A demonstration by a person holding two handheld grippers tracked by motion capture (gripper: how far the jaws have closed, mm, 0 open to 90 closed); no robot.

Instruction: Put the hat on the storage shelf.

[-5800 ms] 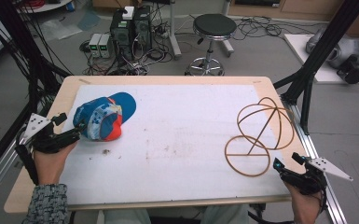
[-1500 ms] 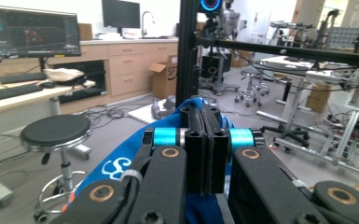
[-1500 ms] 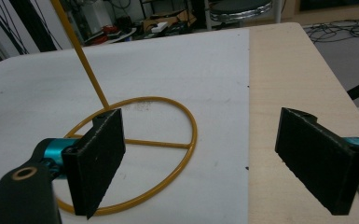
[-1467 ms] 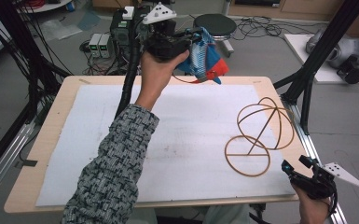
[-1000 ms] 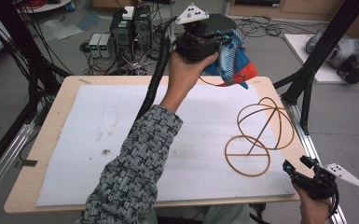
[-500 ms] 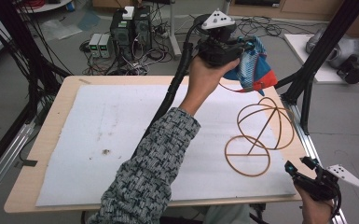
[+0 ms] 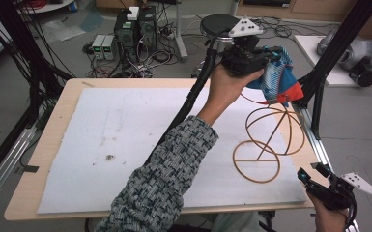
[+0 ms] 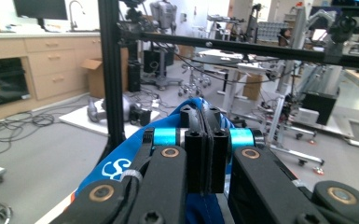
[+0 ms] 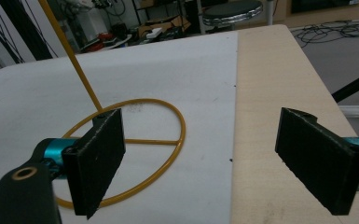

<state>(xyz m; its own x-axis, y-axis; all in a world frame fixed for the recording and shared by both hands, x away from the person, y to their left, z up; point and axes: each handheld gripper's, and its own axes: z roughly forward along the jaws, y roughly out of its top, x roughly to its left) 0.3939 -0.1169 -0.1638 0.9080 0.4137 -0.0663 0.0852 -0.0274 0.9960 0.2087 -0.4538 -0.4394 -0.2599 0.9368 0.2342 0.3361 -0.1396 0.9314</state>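
Cap (image 7: 275, 72), blue with a red brim, hangs pinched in the left gripper (image 7: 265, 60) above the wire stand (image 7: 268, 140); right gripper (image 9: 200, 163) waits wide apart, holding nothing; a careless drop could topple that light frame.

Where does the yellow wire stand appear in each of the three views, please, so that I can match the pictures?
High view: the yellow wire stand stands on the table's right part, beneath the raised blue cap.
Left gripper view: not in it.
Right gripper view: its base ring lies on the white mat, partly behind the near jaw, its rod rising to the upper left.
Shared landmark: the white mat.
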